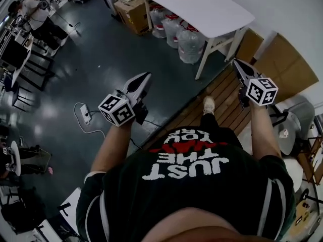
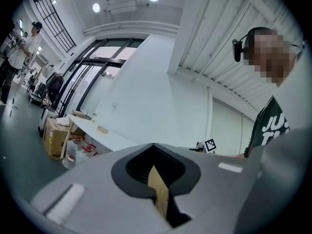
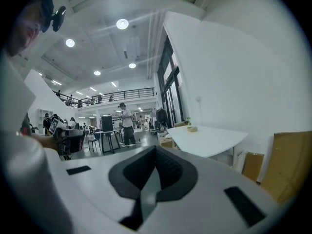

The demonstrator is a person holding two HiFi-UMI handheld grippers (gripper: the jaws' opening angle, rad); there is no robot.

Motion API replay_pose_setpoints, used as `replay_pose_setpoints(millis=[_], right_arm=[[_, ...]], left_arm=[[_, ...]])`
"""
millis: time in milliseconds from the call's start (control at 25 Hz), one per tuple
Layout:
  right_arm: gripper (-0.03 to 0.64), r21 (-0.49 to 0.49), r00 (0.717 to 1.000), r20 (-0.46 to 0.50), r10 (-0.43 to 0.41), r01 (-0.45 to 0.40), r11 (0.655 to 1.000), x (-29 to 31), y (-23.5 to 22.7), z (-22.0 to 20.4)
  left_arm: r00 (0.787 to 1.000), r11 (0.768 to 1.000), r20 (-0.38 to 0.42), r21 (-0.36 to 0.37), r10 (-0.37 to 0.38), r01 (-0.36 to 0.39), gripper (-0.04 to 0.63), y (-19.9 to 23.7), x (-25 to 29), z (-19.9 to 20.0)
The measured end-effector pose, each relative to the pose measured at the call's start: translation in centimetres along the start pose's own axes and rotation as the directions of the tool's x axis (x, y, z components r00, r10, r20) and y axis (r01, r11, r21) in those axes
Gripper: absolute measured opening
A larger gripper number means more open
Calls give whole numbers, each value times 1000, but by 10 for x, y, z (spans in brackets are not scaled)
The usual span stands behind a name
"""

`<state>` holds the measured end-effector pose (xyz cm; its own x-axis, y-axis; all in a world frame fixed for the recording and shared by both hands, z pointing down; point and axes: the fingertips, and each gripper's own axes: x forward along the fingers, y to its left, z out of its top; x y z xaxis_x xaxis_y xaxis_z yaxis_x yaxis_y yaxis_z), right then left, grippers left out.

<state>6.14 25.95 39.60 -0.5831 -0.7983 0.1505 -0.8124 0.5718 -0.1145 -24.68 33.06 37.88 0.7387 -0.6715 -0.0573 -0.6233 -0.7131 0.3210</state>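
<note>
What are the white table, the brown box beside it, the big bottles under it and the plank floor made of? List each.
white table: probably laminate or painted board; smooth, even, matte white top.
brown box: cardboard; dull brown with folded flaps.
big bottles: clear plastic; see-through walls.
plank floor: wood or wood-look boards; parallel brown strips.
</note>
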Motion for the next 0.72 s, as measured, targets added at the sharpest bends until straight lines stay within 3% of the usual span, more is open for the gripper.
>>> replay_pose_setpoints(millis=[280, 480, 720], right_arm=[[6, 12, 998, 3, 66, -66, 998, 109, -152, 36], [6, -21, 992, 8, 127, -126, 992, 199, -270, 110], [6, -102, 979, 7, 202, -200, 974, 293, -356, 184]], left_arm=[[999, 999, 24, -18, 29, -28, -3, 62, 164, 14], [998, 999, 48, -7, 49, -49, -3, 98, 308, 57], [995, 998, 77, -12, 65, -64, -3, 152, 431, 103]])
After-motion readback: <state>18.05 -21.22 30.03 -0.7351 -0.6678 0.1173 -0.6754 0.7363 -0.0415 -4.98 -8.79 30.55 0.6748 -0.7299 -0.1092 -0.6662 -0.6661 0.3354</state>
